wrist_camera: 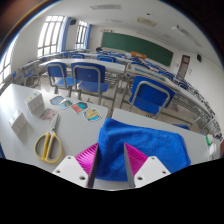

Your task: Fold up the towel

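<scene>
A blue towel (140,142) lies spread on the white table (30,105), just ahead of the fingers and reaching down between them. My gripper (112,158) is open, its two magenta pads (89,155) set apart with the towel's near edge showing in the gap. The fingers do not press on the towel.
Yellow-handled scissors (46,146) lie on the table left of the fingers. Coloured cards (78,106) and small white stands (36,103) sit further left. Blue chairs (150,97) and desks stand beyond the table. A green chalkboard (135,42) hangs on the far wall.
</scene>
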